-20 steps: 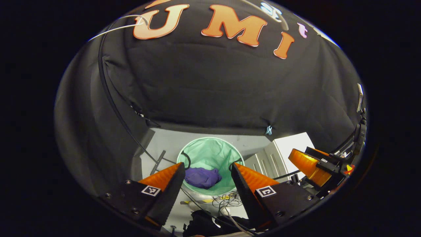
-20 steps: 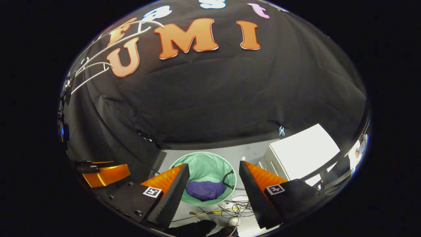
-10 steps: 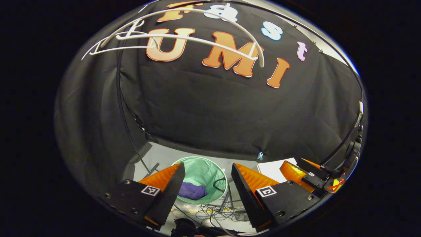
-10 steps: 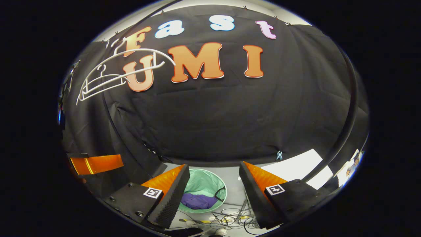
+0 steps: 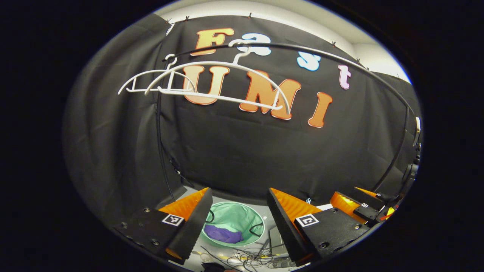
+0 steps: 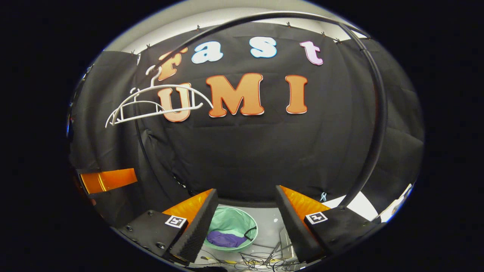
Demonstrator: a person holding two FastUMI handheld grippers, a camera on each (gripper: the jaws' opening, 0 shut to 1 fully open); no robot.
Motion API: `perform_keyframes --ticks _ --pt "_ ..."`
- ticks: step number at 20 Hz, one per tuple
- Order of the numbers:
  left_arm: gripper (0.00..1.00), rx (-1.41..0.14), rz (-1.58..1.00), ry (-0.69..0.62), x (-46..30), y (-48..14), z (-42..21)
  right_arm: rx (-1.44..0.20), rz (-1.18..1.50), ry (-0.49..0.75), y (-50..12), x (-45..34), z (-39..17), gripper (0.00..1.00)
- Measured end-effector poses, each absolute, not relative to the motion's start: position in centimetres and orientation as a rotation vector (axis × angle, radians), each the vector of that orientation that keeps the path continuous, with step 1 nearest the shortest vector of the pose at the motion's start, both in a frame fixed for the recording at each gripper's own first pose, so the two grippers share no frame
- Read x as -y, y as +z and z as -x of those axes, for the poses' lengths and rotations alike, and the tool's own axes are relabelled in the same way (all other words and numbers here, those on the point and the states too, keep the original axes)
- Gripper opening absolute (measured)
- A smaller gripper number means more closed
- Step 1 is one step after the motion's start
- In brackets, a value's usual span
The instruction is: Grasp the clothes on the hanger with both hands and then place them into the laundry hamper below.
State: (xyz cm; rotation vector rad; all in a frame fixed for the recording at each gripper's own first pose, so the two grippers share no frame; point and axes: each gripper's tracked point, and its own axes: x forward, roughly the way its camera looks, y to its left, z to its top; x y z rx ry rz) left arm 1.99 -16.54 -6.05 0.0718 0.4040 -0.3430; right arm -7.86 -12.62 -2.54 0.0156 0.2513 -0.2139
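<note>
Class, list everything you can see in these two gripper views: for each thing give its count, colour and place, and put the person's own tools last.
hangers: two, white, bare, hooked on the rail at upper left.
rail: one, black, arching in front of the booth wall.
laundry hamper: one, pale green, round, on the floor below.
garment: one, purple, crumpled inside the laundry hamper.
cables: a tangle, dark and pale, on the floor beside the laundry hamper.
white box: one, on the floor at right, partly hidden.
left hand-held gripper: one, open, holding nothing, above the laundry hamper.
right hand-held gripper: one, open, holding nothing, above the laundry hamper.
</note>
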Motion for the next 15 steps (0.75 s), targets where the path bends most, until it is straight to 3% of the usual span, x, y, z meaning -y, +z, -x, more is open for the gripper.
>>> perform_keyframes --ticks 3,4,5,8,9,10,11,12,15 --pt "0.93 -0.337 -0.065 -0.326 15.8 -5.2 0.1 -0.194 0.001 -0.205 -0.3 13.0 9.2 0.99" --pt "0.96 -0.321 -0.065 -0.322 15.7 -4.7 1.2 -0.179 0.001 -0.203 0.3 13.1 9.6 0.99" --pt "0.93 -0.306 -0.062 -0.320 15.7 -4.1 1.9 -0.169 0.002 -0.199 0.8 13.1 9.9 0.99" --pt "0.93 -0.248 -0.061 -0.303 15.4 -1.9 3.3 -0.135 -0.006 -0.191 2.0 13.3 11.1 0.98" --pt "0.93 -0.226 -0.070 -0.289 15.3 -1.4 3.5 -0.129 -0.010 -0.187 2.2 13.3 11.4 0.90" --pt "0.95 -0.203 -0.078 -0.281 15.3 -1.1 3.9 -0.127 -0.016 -0.182 2.3 13.3 11.7 1.00" --pt "0.96 -0.194 -0.088 -0.278 15.4 -1.0 4.3 -0.125 -0.019 -0.181 2.2 13.4 12.0 1.00" --pt "0.93 -0.189 -0.092 -0.275 15.4 -1.0 4.8 -0.124 -0.022 -0.182 2.2 13.5 12.2 0.90" --pt "0.93 -0.181 -0.093 -0.270 14.9 -1.0 5.4 -0.125 -0.042 -0.187 2.0 13.8 12.2 0.90"
